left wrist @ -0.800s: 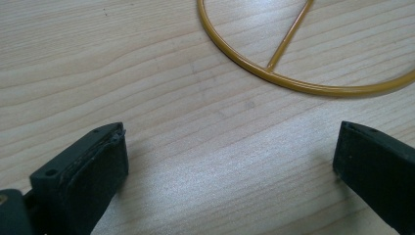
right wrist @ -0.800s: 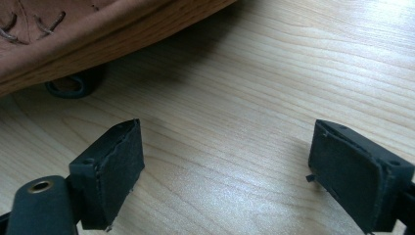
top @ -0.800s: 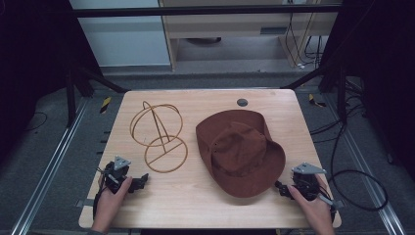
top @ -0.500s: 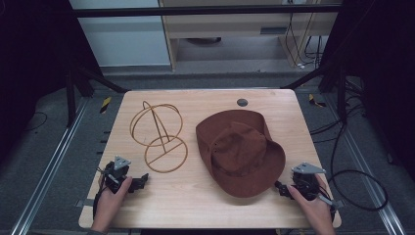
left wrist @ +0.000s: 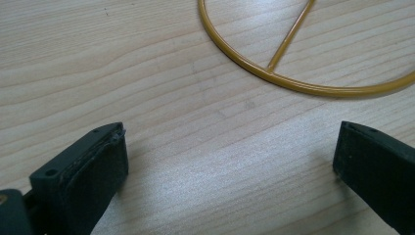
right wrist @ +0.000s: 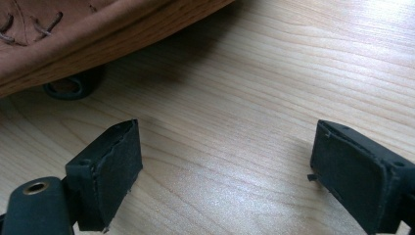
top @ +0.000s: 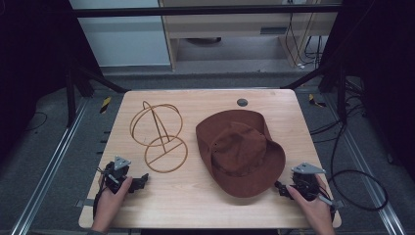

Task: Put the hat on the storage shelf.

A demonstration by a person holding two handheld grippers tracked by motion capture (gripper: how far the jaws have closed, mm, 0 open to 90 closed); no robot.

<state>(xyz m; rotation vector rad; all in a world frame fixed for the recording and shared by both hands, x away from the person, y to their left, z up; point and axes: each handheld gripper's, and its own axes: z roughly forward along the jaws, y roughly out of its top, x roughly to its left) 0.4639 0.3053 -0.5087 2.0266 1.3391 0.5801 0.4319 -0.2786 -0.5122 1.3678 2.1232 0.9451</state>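
One brown wide-brimmed hat [top: 240,152], upright.

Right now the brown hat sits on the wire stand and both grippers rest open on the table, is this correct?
Not quite: the brown hat lies flat on the table, to the right of the wire stand, as the high view shows. Both grippers, left and right, are indeed open.

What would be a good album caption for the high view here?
A brown hat and a wire hat stand on a wooden table, with the left gripper and right gripper resting open nearby.
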